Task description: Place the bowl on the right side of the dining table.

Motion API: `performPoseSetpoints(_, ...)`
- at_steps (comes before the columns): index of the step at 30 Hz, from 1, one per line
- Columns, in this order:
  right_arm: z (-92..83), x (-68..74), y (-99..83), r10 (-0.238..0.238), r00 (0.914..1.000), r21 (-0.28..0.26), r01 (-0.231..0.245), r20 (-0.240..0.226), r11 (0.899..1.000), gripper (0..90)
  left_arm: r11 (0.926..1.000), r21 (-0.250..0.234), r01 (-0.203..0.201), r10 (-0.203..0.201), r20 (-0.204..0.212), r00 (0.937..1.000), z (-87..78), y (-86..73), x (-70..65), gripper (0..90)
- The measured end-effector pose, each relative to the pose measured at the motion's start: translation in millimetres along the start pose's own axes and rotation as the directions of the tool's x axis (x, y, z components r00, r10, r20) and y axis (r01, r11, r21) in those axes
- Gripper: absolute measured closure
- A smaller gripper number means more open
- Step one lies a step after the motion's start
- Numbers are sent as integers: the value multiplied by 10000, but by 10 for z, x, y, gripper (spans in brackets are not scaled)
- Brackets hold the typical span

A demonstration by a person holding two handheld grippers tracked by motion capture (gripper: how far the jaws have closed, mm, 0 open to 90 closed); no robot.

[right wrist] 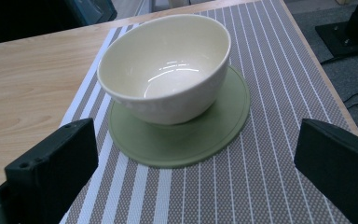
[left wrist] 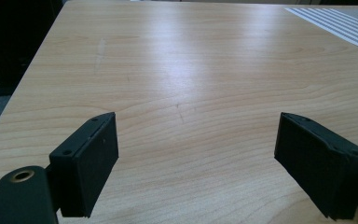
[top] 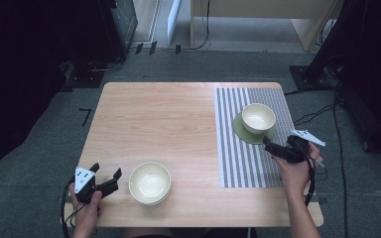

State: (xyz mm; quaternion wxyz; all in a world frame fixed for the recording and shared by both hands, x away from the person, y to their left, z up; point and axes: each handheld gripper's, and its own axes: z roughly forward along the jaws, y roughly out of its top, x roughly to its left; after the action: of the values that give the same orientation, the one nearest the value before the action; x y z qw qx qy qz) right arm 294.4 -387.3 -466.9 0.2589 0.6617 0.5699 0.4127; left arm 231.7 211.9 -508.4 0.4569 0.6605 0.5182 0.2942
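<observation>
Right gripper (top: 273,147) near the cream bowl (top: 258,118) on a green coaster (right wrist: 182,140)
Its fingers (right wrist: 56,163) are apart, holding nothing; left gripper (top: 106,177) beside the second bowl (top: 150,182), fingers also apart

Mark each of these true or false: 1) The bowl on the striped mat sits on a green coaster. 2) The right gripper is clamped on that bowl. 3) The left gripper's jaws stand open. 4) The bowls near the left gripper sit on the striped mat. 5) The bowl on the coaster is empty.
1) True: the cream bowl rests on the round green coaster, which lies on the striped mat.
2) False: the right gripper has its jaws wide apart, short of the bowl and not touching it.
3) True: the left gripper is open over bare wood.
4) False: the stacked bowls stand on the bare wooden table, left of the mat.
5) True: nothing lies inside it.
</observation>
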Motion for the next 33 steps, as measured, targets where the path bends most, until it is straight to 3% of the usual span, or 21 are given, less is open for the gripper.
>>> performPoseSetpoints(11, -174, -10, -207, -533, 9985, -15, 533, 129, 9986, 0, 10000, 0, 1, -1, -10, 10000, 0, -1, -1, 133)
performPoseSetpoints(26, -391, -171, -448, -533, 9984, -239, 537, 178, 9983, 0, 10000, 0, -31, 31, -42, 10000, -1, -2, -5, 133)
performPoseSetpoints(33, -437, -260, -588, -636, 9975, -31, 638, 294, 9980, 0, 10000, -4, -25, 25, -42, 10000, 0, -2, -5, 133)
